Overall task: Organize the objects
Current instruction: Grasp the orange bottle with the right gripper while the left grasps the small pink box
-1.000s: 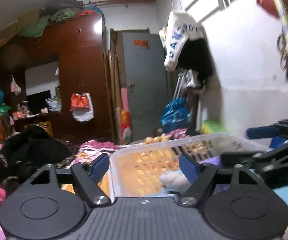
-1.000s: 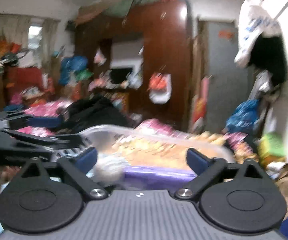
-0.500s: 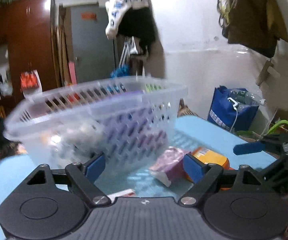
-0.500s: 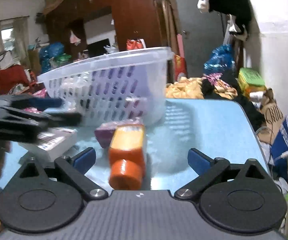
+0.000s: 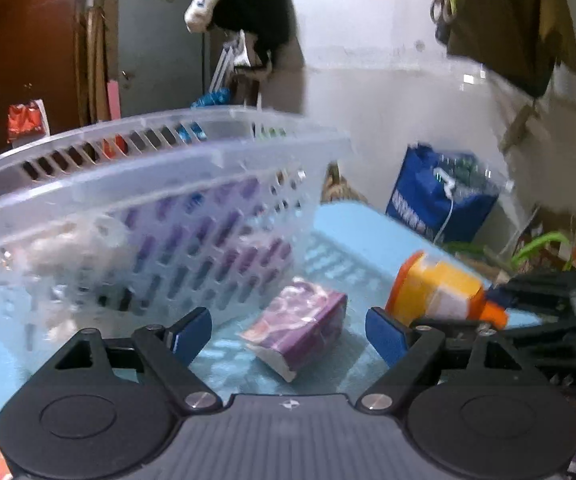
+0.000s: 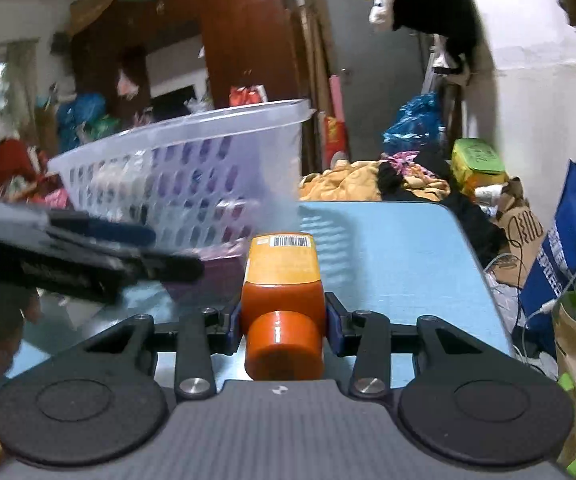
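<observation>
Basket (image 5: 176, 184): clear, slotted, on the blue surface (image 6: 391, 248); purple and white items inside.
Purple packet (image 5: 299, 328): beside basket, writing blurred.
Orange bottle (image 6: 282, 276): barcode label, near basket.
Right gripper (image 6: 284, 320): clamps the bottle's neck.
Left gripper (image 5: 288, 332): wide, holding nothing.

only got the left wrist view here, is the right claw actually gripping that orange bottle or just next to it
Observer: Gripping it. In the right wrist view the right claw is shut on the orange bottle, a pad on each side of its orange neck, just above the cap.

Operator: which way is the bottle pointing

Observer: Cap toward the right wrist camera, base with the barcode label toward the basket.

Operator: and my left claw, can you see it from there

Observer: Yes, it comes in from the left of the right wrist view, beside the bottle. Your own view shows the left claw open, with the purple packet lying on the blue table ahead of it.
</observation>
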The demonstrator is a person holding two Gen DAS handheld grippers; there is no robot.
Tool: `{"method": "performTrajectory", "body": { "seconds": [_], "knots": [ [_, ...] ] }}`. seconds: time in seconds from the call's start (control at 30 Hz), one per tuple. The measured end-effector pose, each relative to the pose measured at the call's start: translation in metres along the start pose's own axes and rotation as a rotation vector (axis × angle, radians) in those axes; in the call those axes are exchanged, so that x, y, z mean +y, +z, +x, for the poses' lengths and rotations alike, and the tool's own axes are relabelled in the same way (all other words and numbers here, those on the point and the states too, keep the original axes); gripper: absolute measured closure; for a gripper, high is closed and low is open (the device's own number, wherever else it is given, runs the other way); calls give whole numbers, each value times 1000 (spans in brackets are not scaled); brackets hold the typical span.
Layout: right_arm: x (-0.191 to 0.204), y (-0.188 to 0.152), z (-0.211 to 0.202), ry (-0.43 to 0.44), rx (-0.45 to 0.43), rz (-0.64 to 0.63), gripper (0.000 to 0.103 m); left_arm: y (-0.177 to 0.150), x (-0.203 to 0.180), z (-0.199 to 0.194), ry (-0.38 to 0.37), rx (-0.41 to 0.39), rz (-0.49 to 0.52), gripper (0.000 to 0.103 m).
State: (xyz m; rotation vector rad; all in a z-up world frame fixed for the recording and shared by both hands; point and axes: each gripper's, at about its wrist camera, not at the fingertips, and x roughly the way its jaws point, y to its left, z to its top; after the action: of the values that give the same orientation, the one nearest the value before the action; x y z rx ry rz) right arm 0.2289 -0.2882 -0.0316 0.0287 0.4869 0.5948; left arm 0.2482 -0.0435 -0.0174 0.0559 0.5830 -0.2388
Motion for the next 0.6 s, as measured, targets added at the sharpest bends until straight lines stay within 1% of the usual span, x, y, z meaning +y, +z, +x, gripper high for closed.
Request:
{"method": "performTrajectory", "body": {
  "seconds": [0.07,0.17,0.2,0.27,0.3,0.47,0.6],
  "knots": [
    [0,1,1,5,-6,0,59,0,-2,8,9,22,-8,16],
    [2,0,-2,-7,-32,-6,59,-1,-4,19,-20,57,-37,16],
    [2,0,-2,-5,-39,-2,59,-2,-5,22,-19,66,-38,19],
    [1,0,-4,-9,-51,3,59,-3,-7,27,-21,79,-36,32],
    [1,-1,-4,-10,-57,3,59,-4,-8,28,-21,81,-40,45],
    [1,0,-5,-10,-76,7,59,-8,-12,23,-23,54,-19,46],
    [2,-2,-7,-7,-97,5,59,-9,-12,6,-32,-9,-28,47]
  ]
}}
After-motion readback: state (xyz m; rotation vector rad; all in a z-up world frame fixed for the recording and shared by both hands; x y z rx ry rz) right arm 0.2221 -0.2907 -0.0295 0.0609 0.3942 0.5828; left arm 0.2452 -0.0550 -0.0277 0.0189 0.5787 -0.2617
